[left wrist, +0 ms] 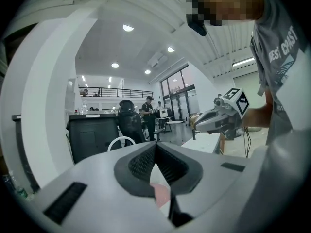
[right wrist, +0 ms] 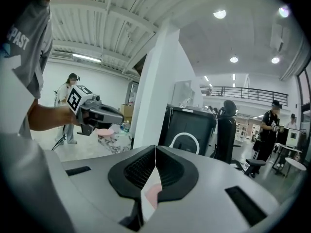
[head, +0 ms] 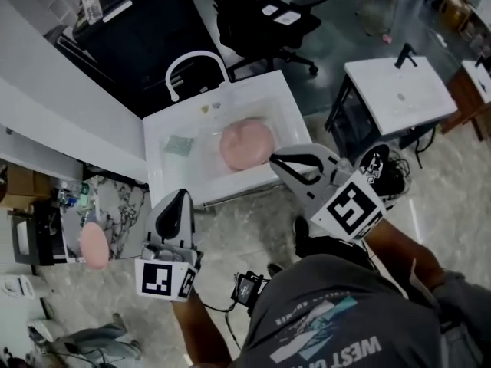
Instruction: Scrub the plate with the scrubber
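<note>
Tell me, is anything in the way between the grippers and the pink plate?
Nothing visible is. The pink plate lies uncovered in the white sink, the green scrubber beside it, apart. The left gripper and right gripper are both shut and empty.

In the sink [head: 157,129] ahead of me, the plate [head: 247,144] lies right of the scrubber [head: 179,145], with the faucet [head: 196,54] behind both. My left claw [head: 176,196] is before the sink's front edge. My right claw [head: 276,158] is at the plate's near right side.
</note>
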`<state>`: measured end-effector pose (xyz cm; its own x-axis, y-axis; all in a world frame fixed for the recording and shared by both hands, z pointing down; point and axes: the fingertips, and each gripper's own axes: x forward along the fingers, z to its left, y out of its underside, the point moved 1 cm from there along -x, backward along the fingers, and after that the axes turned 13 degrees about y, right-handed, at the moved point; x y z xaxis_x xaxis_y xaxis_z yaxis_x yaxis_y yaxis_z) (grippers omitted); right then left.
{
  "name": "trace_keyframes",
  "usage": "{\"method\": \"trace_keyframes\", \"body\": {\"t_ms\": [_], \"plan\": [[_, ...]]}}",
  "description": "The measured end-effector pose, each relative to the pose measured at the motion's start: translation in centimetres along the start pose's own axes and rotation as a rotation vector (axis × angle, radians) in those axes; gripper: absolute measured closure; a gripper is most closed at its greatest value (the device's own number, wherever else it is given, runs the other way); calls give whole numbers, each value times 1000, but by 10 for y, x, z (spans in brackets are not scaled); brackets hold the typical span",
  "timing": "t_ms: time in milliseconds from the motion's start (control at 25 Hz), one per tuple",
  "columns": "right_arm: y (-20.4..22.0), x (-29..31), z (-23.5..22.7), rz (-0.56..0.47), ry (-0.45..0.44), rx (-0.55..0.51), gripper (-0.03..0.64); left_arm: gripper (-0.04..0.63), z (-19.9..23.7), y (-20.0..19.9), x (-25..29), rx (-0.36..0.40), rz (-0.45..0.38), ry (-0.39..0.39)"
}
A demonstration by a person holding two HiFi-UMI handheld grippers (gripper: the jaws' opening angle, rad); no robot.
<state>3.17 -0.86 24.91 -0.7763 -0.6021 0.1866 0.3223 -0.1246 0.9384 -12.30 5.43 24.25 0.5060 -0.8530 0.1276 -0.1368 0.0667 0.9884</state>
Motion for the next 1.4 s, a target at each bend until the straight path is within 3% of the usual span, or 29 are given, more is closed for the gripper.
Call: {"method": "trace_keyframes", "body": {"t_ms": [520, 800, 960, 1200, 1400], "plan": [[27, 58, -58, -52, -122, 40, 586, 592, 39, 20, 66, -27, 100, -121], [54, 82, -74, 10, -115, 89, 586, 592, 83, 45, 88, -34, 194, -148], [65, 104, -83, 58, -79, 95, 586, 592, 121, 79, 99, -32, 209, -143], [80, 141, -81, 113, -73, 99, 586, 590, 180, 142, 116, -77, 341, -149], [94, 172, -76, 158, -66, 110, 586, 495, 222, 218, 127, -144, 480, -147]]}}
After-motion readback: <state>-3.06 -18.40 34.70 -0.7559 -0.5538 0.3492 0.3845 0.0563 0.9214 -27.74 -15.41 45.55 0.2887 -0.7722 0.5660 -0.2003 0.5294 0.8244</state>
